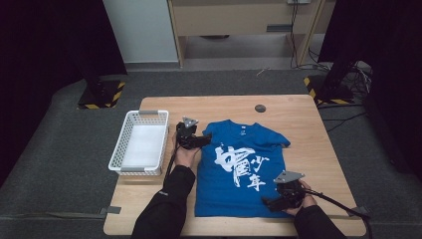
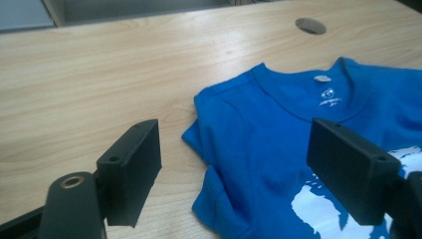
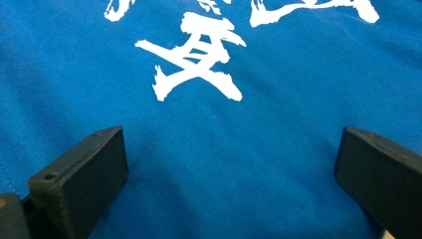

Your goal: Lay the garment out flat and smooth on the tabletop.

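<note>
1. Lying flat on the wooden counter, print side up, is a blue T-shirt, collar toward the far edge and hem toward the person; its long axis runs near to far. The sleeve on the person's left is folded in over the body, while the other sleeve lies bunched by the shoulder.

2. Left gripper: the hand holds it at the shirt's left shoulder. In the left gripper view the jaws stand wide apart with nothing between them. The folded sleeve edge lies on the counter within that gap, and the collar lies ahead and to the right.

3. Right gripper: the hand holds it low over the shirt near the right-hand hem corner. In the right gripper view the jaws are spread wide and grip nothing; flat blue cloth and the lowest white character lie straight ahead.

4. Governing relation, as a judgement: each gripper is stationed at its own diagonal corner of the garment. The left one is nearer the shoulder; the right one is nearer the hem. Any pinch must close across a cloth edge, and the right jaws currently face flat fabric with no edge between them.

5. A white mesh basket stands on the counter just left of the left hand, apart from the shirt.
</note>
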### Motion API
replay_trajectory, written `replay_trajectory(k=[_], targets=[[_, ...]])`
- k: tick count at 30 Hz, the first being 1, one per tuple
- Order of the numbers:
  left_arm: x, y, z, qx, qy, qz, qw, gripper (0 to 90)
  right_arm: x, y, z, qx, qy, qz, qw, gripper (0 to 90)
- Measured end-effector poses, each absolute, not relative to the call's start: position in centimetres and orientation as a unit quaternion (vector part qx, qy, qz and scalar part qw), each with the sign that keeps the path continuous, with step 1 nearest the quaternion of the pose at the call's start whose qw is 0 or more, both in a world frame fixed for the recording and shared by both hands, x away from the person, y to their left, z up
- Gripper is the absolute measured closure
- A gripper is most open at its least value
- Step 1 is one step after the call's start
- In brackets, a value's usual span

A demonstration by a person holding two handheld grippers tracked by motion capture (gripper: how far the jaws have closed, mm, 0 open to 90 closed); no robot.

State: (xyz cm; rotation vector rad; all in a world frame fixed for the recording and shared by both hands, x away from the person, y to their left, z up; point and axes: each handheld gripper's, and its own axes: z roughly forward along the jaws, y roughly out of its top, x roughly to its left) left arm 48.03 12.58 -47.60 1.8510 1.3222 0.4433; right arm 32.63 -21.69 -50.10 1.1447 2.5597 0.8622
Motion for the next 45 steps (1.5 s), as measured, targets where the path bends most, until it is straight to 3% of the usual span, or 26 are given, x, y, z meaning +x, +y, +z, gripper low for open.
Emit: replay_trajectory(k=[14, 24, 30, 39, 45], targets=[[50.2, 11.7, -50.9, 0.734, 0.541, 0.159, 0.379, 27.7, 32.6, -21.7, -50.1, 0.388, 0.868, 0.292, 0.104, 0.6], [51.3, 11.4, -52.3, 0.738, 0.546, 0.150, 0.368, 37.1, 32.7, -21.7, -50.1, 0.387, 0.869, 0.291, 0.103, 0.6], [51.3, 11.1, -52.8, 0.741, 0.545, 0.138, 0.367, 49.1, 32.7, -21.7, -50.1, 0.388, 0.869, 0.290, 0.103, 0.6], [51.0, 10.5, -52.8, 0.746, 0.541, 0.138, 0.363, 74.0, 32.7, -21.6, -50.1, 0.388, 0.869, 0.290, 0.102, 0.5], [50.8, 10.3, -52.0, 0.740, 0.540, 0.144, 0.374, 81.4, 32.7, -21.6, -50.1, 0.388, 0.869, 0.290, 0.102, 0.6]])
